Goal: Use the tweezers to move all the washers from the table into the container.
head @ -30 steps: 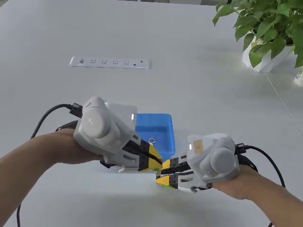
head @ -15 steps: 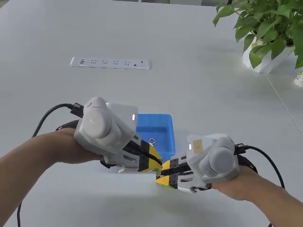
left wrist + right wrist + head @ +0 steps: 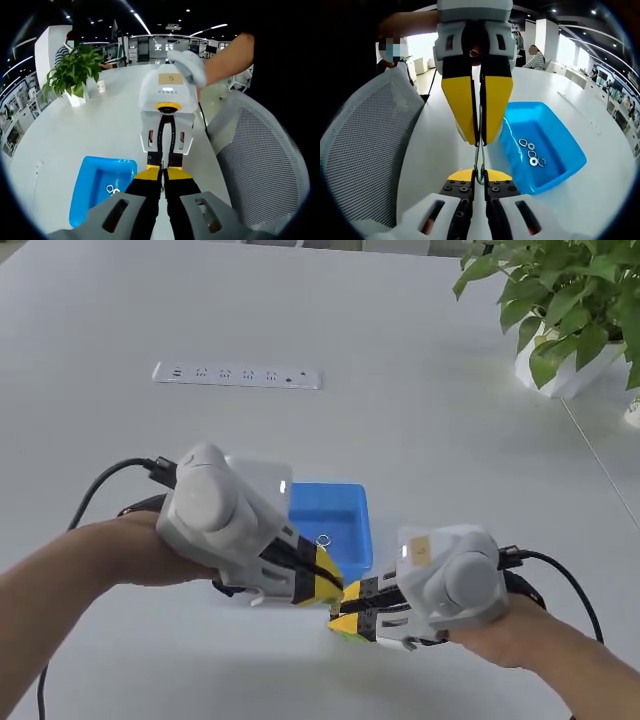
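Tan "XENSE" label (image 3: pixel 170 79), right gripper (image 3: pixel 164 170); tweezers (image 3: pixel 479 150) between tongs

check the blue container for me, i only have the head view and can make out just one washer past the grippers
Observer: The right gripper view shows a cluster of washers on the floor of the blue container, clearly more than one.
Operator: ok and where are the tweezers
Observer: The tweezers run straight between the two grippers, pinched in the yellow tongs of the left gripper.
Operator: is the right one holding them too
Observer: It looks so: the tongs of the right gripper appear shut on the tweezers' near end.
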The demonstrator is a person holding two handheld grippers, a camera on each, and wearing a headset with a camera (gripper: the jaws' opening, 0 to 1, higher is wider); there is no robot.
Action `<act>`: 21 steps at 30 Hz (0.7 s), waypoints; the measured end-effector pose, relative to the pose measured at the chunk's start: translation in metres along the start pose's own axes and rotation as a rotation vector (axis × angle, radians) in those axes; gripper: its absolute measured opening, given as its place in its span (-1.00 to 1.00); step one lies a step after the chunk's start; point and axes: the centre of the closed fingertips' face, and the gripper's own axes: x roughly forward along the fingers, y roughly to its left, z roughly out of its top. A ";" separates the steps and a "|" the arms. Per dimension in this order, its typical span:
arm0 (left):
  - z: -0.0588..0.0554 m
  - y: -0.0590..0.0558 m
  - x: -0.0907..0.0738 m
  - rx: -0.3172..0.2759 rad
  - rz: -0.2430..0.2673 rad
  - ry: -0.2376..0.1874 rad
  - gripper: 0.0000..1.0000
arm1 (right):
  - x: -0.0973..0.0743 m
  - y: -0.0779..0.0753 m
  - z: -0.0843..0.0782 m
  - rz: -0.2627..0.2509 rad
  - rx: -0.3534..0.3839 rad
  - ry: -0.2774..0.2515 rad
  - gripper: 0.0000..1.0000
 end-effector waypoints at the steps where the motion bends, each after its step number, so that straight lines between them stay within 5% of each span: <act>1: 0.001 0.000 -0.001 0.000 0.001 -0.002 -0.89 | 0.000 0.000 0.001 0.000 0.001 0.000 -0.86; 11: 0.016 0.002 -0.013 -0.009 0.015 -0.040 -0.88 | -0.012 -0.003 0.018 -0.007 -0.012 -0.011 -0.85; 21: 0.024 0.008 -0.028 -0.013 0.063 -0.072 -0.65 | -0.022 -0.009 0.040 -0.008 -0.051 -0.019 -0.85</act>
